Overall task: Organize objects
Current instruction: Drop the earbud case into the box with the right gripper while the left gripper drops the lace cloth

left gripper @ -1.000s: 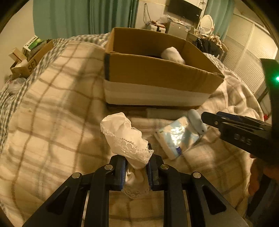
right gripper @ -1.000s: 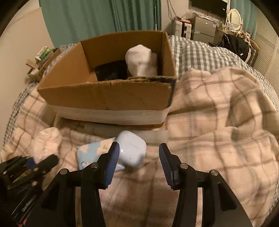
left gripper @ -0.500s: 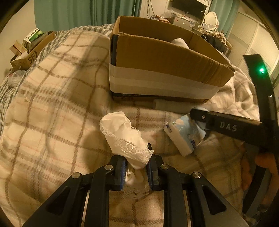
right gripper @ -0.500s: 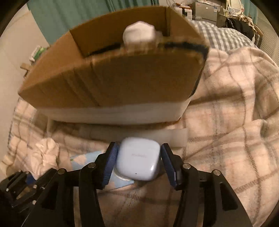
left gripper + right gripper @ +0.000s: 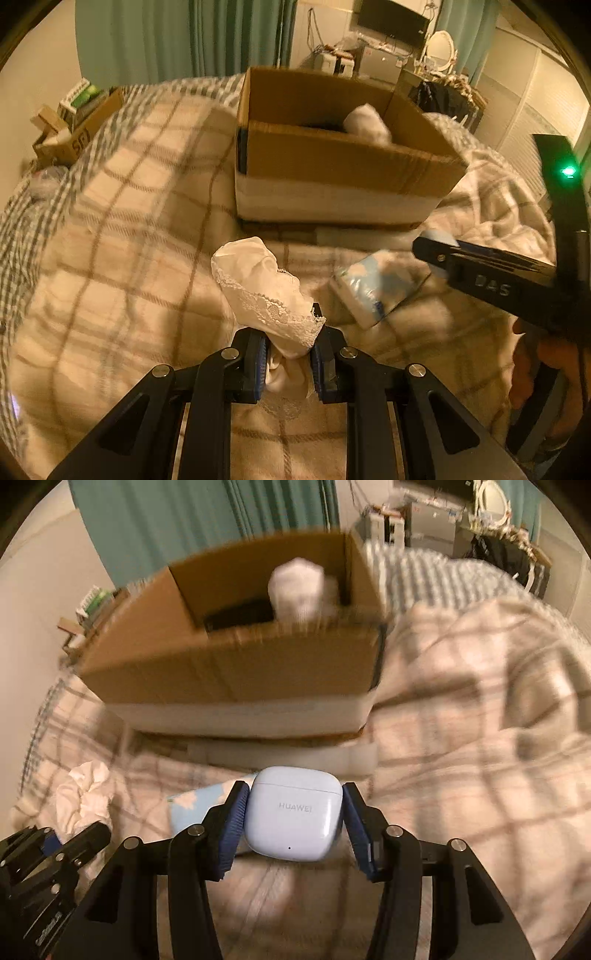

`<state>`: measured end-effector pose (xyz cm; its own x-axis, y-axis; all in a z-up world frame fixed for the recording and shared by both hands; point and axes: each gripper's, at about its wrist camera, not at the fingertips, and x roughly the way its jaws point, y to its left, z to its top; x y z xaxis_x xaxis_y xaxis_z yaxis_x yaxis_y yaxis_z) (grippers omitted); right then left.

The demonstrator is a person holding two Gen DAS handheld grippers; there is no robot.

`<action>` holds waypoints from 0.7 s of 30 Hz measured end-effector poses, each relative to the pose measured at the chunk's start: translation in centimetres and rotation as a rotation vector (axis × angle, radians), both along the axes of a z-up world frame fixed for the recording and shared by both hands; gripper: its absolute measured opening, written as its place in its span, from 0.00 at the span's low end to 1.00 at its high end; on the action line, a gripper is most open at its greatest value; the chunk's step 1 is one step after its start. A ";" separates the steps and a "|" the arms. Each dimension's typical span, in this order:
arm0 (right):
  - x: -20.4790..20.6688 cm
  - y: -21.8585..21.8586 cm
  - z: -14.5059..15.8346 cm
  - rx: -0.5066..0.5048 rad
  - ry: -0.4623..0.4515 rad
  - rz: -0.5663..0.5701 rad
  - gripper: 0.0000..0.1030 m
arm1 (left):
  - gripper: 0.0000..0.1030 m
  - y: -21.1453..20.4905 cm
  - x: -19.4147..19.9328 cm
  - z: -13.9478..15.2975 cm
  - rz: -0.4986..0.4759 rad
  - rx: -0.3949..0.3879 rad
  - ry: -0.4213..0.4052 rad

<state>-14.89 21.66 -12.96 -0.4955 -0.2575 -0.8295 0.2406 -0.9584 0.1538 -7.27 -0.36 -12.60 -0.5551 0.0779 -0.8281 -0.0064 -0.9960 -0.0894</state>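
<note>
So, on your left side, your left gripper (image 5: 287,363) is pinching a white lace cloth (image 5: 264,284) between its two blue pads (image 5: 260,363). The cloth sticks up and forward out of the pads, and a bit of it hangs down behind them. Under the gripper is a soft checked blanket (image 5: 122,236). Far off to the left of that gripper, past the edge of the bed, a small box of odds and ends (image 5: 72,127) sits by the wall.

Straight ahead of both grippers stands a big cardboard box (image 5: 332,166) on the blanket. Inside it, toward the back right, you can see a white rolled sock (image 5: 365,123), and from the right wrist camera something dark (image 5: 240,614) lies next to it, too blurry to name.

Between the two grippers, a little ahead of the left one and to its right, a pale blue tissue pack (image 5: 376,290) lies flat on the blanket. From the right wrist camera it peeks out just behind the left finger of your right gripper.

Now your right gripper (image 5: 295,812) is squeezing a small white earbud case (image 5: 293,812) with HUAWEI written on it. Both blue pads (image 5: 232,830) touch its sides, and the case is lifted a bit above the blanket. The box is ahead of it, and more checked blanket is bunched up to the right.
</note>
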 end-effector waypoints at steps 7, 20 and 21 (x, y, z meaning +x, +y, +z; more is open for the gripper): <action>0.2 0.4 9.8 -0.033 0.188 0.012 0.49 | 0.19 0.9 -2.4 7.3 -0.051 0.003 0.138; -7.9 -2.4 19.6 -0.005 0.388 0.094 0.49 | 0.19 3.3 -13.7 13.2 -0.127 -0.064 0.265; -8.9 -2.7 18.7 -0.002 0.378 0.104 0.49 | 0.19 3.2 -15.0 12.2 -0.123 -0.064 0.250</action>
<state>-23.79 18.95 5.75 -0.7374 -0.3240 -0.5926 0.3766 -0.9256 0.0375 -22.28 2.85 -0.36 -0.7323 0.1088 -0.6723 -0.1412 -0.9900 -0.0064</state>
